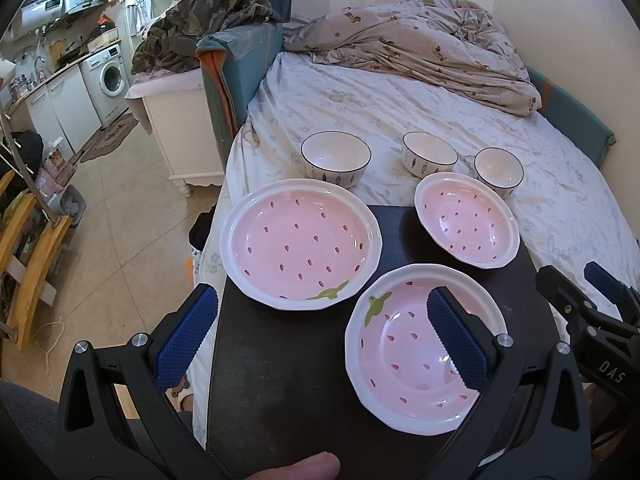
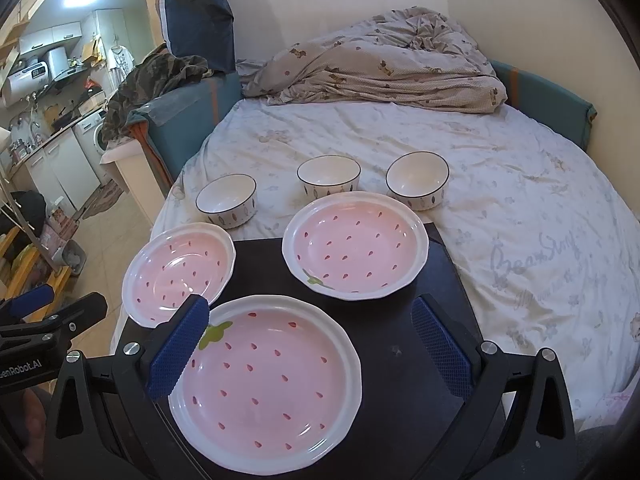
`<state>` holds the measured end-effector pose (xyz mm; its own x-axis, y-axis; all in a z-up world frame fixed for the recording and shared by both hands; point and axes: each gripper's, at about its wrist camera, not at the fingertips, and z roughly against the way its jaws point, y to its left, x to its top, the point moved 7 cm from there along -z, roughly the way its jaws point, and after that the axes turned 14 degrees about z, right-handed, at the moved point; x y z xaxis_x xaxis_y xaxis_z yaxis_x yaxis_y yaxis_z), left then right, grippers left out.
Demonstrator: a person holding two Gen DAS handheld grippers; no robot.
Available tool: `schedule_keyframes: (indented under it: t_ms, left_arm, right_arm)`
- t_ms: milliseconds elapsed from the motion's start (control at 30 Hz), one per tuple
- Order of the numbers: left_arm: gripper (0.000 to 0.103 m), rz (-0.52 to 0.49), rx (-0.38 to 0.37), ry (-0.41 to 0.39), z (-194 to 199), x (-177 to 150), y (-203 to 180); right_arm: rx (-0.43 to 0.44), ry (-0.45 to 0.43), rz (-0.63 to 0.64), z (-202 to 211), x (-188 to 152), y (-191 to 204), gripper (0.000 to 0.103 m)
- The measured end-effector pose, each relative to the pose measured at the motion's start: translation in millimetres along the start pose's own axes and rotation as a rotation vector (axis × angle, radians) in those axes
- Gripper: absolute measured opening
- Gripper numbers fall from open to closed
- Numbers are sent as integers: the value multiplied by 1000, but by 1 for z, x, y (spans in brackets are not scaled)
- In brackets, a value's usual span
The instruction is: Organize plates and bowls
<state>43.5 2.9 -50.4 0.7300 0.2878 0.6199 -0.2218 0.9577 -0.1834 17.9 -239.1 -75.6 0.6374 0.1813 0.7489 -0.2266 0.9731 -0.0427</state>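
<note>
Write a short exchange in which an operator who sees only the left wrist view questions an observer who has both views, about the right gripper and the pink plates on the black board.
Operator: I only glimpse the right gripper at the edge of my view. Is it open?
Observer: Yes. Its jaws stand wide apart and hold nothing. Its left finger overlaps the left rim of the near plate.
Operator: The far right plate shows me no green stem. Does it have one?
Observer: Yes. The right wrist view shows a green stem on its near-left inner rim.
</note>
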Motion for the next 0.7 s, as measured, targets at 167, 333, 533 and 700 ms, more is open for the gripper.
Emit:
schedule_keyframes:
  t_ms: [167,333,533,700]
  left_arm:
    - [103,-2,3,3,-1,0,2]
    - [103,-2,2,3,-2,0,1]
    - [103,-1,4,3,-2,0,2]
    - [103,-3,3,2,-2,0,1]
  right_arm:
    - [4,1,-2,0,0,0,103]
    - [3,1,-3,-1,0,-1,103]
    - [5,1,-6,-1,0,-1,103]
    - [4,1,-5,-1,0,-1,103]
